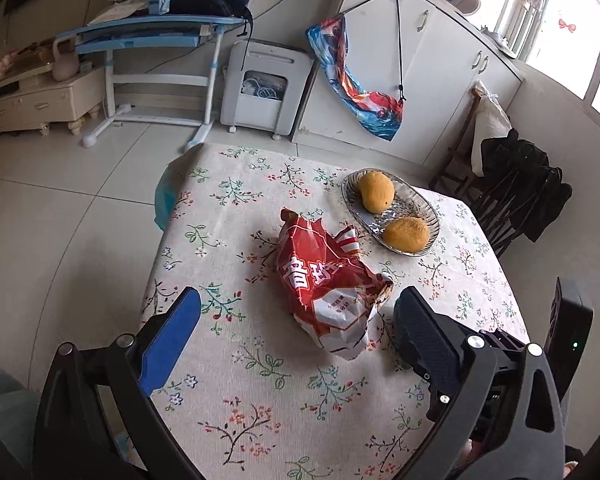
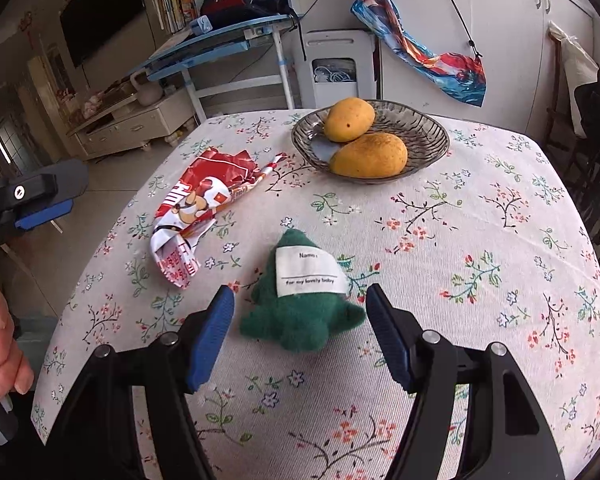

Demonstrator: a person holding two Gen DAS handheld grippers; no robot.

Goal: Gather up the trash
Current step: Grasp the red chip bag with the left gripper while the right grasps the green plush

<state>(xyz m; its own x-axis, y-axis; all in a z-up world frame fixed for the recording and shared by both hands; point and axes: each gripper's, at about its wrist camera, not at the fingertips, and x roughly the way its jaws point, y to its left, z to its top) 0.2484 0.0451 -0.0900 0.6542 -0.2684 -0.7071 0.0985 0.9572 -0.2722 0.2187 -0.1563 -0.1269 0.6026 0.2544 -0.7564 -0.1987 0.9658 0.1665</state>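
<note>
Fingers of the left hand-held gripper (image 1: 296,316) stand spread wide, one on each side of the near end of the red wrapper (image 1: 332,280), with nothing pinched between them. The wrapper is the only piece of trash in sight. It lies crumpled on the counter (image 1: 260,392), straight ahead of this hand-held gripper, and its long axis runs away from the fingers toward the bowl (image 1: 356,208). The near, white-printed end sits between the two fingertips; the torn red end lies just beside the bowl's rim. I cannot tell whether the fingertips are down at counter level or above the wrapper.

The right hand-held gripper (image 2: 300,308) is spread too and holds nothing. Its fingers flank a green plush toy (image 2: 300,312) with a white name label, which is no trash. Seen from the right wrist, the wrapper lies on the far left side of the toy, well apart from the right fingers, between the toy and the counter's left edge.

So the left hand-held gripper is clearly the nearer one, and it already straddles the wrapper across its narrow width. My judgement is that the coming move is a plain closing of the left fingers on that near end, perhaps after a short drop. The crumpled foil will likely give and slip, so a grip on the bunched part seems safer than on the loose flap.
</note>
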